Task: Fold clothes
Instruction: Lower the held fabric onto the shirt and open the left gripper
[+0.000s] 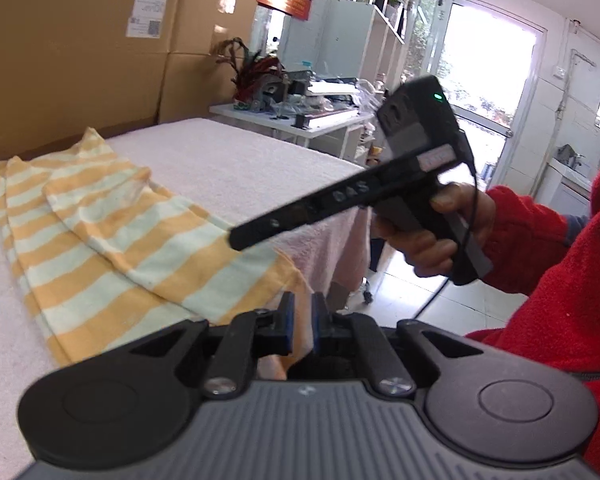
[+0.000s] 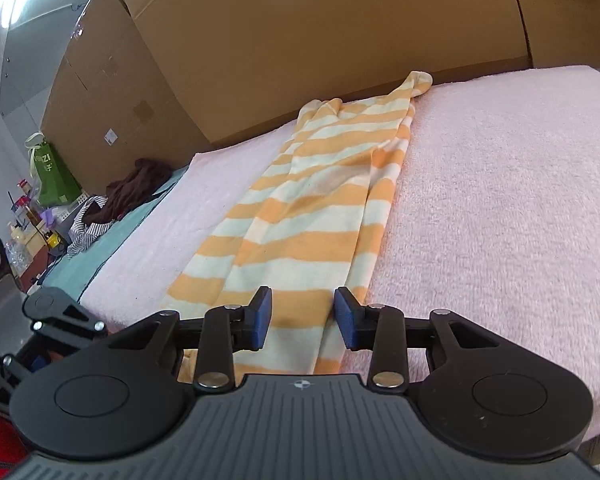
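Filling the top of both views, the cardboard boxes [image 2: 300,20] stand as a brown wall behind your work surface. Below them lies the pink towel-covered table [image 2: 500,200], which takes the middle and the right side of the right wrist view. On it you have the striped garment [image 2: 308,208], orange and pale, folded into a long narrow band. It runs from the upper centre of that view down to the lower centre. In the left wrist view the same garment lies at the left and centre, with its layers stepped one over another.

At the left edge of the right wrist view, past the table, there is a pile of dark clothes [image 2: 136,188] on a teal cloth.

Your right gripper [image 2: 303,318] has its jaws spread apart, with the near end of the garment lying below and between the blue pads; the pads do not press on it. In the left wrist view this gripper is blurred, and your hand [image 1: 432,232] in a red sleeve [image 1: 560,272] holds it at the right.

Your left gripper [image 1: 303,326] has its jaws almost together, with a narrow gap. Cloth seems to sit just behind that gap, but I cannot tell if it is pinched.
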Tool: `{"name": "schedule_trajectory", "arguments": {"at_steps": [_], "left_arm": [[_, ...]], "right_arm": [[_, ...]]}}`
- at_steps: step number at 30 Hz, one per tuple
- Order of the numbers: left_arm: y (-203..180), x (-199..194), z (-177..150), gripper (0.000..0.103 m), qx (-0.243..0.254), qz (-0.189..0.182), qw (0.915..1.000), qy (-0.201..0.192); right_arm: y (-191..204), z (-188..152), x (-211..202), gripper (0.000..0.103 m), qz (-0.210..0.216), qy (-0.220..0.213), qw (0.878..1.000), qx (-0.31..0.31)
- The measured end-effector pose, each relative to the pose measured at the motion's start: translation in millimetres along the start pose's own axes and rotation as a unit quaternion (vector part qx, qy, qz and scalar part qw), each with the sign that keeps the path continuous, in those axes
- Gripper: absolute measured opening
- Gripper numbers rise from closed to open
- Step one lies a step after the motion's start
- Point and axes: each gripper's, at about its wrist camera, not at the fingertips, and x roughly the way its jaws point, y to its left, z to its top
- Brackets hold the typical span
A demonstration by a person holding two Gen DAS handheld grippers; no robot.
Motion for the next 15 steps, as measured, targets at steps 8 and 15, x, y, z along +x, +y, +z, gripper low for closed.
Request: {"name": "schedule_trajectory", "arguments": {"at_steps": [8, 15], "left_arm": [[50, 15, 4, 0.011, -0.111, 0.089, 0.9883, -0.053], [55, 26, -2, 0.011, -0.119, 0.094, 0.9878, -0.034]], "right_arm": [[7, -16, -9, 0.01, 0.004, -0.012, 1.0, -0.008], [11, -24, -21, 0.002, 0.003, -0.045, 0.999, 0.001]]}}
